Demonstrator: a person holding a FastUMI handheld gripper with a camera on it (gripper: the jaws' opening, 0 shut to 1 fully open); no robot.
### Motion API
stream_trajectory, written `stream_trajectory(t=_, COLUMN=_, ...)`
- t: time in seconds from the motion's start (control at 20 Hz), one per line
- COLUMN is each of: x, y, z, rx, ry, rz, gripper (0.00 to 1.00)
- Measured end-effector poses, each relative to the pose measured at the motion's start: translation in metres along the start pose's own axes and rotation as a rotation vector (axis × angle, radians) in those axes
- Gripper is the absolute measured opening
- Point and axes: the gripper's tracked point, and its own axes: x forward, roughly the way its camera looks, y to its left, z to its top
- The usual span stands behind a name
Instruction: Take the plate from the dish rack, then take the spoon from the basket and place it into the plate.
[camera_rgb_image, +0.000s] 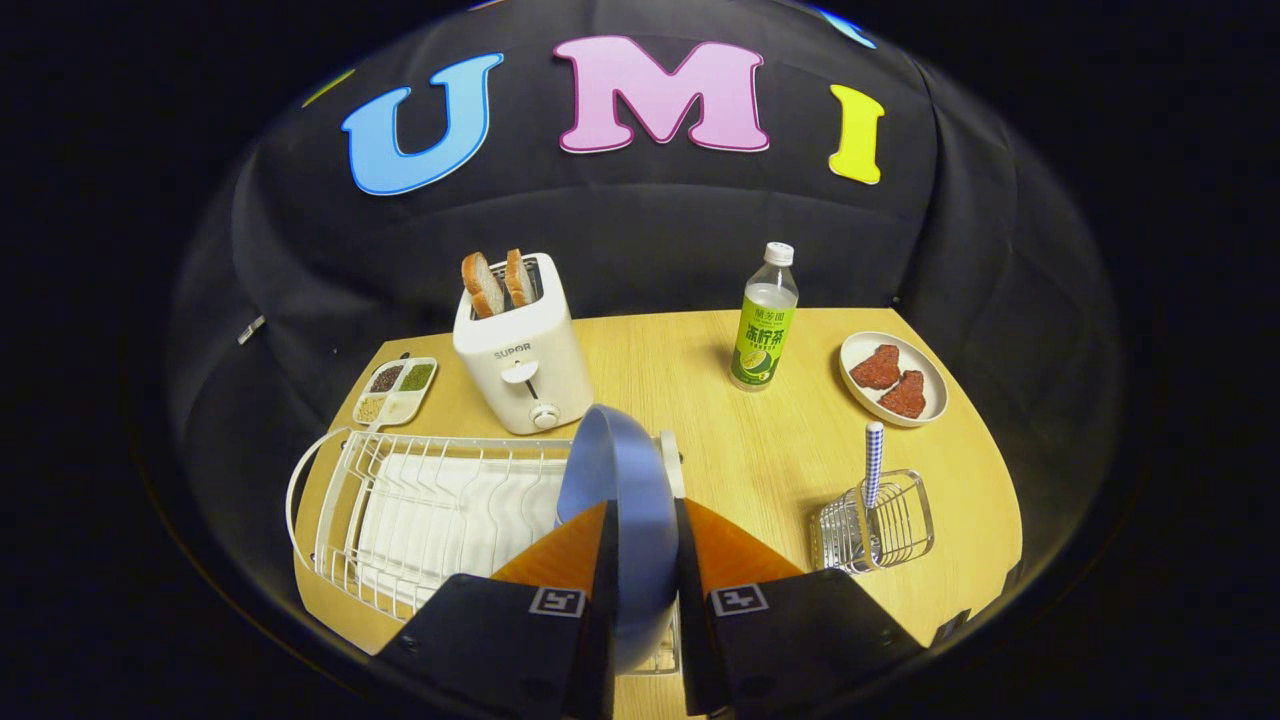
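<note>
A blue plate stands on edge between my two fingers, and my gripper is shut on it. The plate is lifted above the right end of the white wire dish rack. To the right of my fingers stands a small wire basket on the wooden table. A spoon with a blue-and-white checked handle stands upright in it, bowl end down.
A white toaster with two bread slices stands beyond the rack. A small tray of seasonings lies to its left. A green-labelled bottle and a white dish with two red pieces stand at the far right.
</note>
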Motion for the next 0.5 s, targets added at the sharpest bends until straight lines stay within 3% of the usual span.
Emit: stream_trajectory(t=0.5, x=-0.021, y=0.021, z=0.025, rx=-0.104, ry=-0.14, rz=-0.133, gripper=0.27)
